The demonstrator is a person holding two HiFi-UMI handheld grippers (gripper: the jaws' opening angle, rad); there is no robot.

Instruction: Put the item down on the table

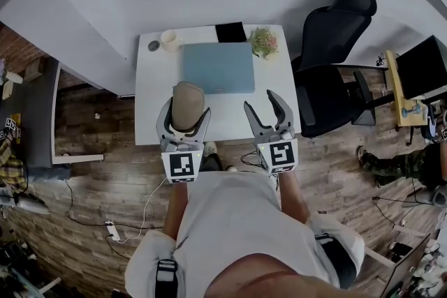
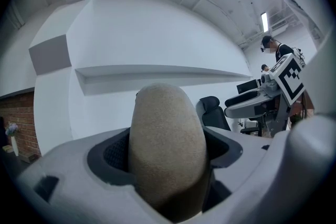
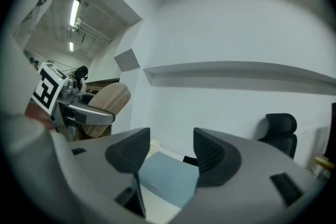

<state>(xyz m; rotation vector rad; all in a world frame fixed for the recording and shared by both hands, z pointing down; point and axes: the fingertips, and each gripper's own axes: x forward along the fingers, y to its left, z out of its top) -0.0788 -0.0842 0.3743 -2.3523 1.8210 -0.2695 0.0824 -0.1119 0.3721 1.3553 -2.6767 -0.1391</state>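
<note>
item [image 2: 167,152] | clamped between left hand-held gripper [image 1: 183,123] jaws

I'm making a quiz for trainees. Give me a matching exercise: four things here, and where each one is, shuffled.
1 tan item
2 blue pad
3 mug
4 black chair

A on the floor, right of the table
B in the left gripper
C table's far left corner
D middle of the table

Pairs: 1-B, 2-D, 3-C, 4-A
</note>
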